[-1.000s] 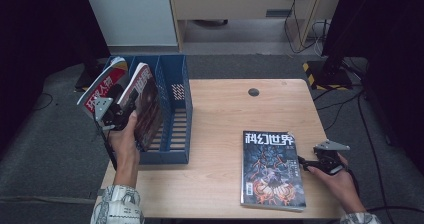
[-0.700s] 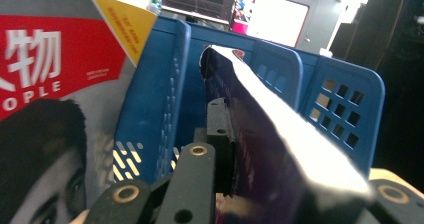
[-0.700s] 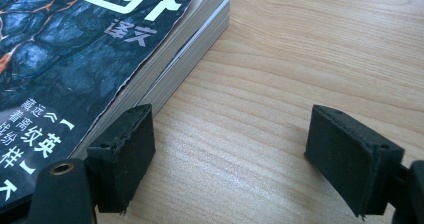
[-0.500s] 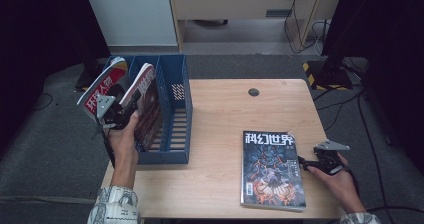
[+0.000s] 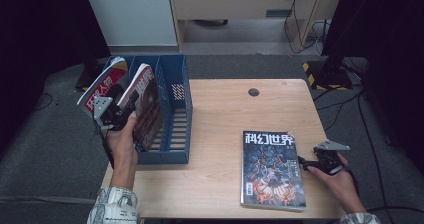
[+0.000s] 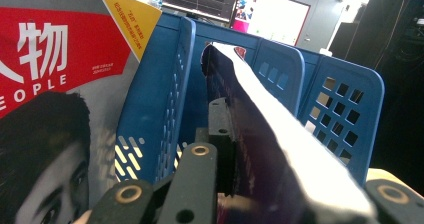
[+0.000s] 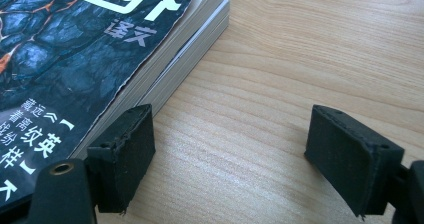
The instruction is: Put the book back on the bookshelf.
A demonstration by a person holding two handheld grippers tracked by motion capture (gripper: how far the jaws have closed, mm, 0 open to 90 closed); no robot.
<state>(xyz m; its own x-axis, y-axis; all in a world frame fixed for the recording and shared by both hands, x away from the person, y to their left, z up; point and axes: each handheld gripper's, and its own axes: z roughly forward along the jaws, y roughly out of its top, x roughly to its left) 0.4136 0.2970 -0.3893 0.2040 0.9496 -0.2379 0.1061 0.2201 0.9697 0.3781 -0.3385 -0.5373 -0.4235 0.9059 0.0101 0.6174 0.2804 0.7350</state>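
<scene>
My left gripper [image 5: 119, 115] is shut on a dark-covered magazine [image 5: 147, 109], which stands tilted in the left part of the blue file rack [image 5: 177, 129]. In the left gripper view the magazine's pale page edge [image 6: 270, 129] runs up between the jaws, with the rack's dividers [image 6: 345, 114] behind it. A red-covered magazine [image 5: 102, 86] leans at the rack's left end [image 6: 55, 84]. My right gripper [image 5: 306, 163] rests open and low at the right edge of a stack of dark magazines [image 5: 270, 166] lying flat on the table. Between its pads [image 7: 235, 154] is bare wood, and the stack [image 7: 100, 49] lies just beside the left pad.
The wooden table [image 5: 225, 114] has a small black round cap [image 5: 254, 91] near its far edge. The rack takes up the table's left side and overhangs it. Beyond the table are a cabinet, cables on the floor and a yellow-and-black striped base [image 5: 312, 69].
</scene>
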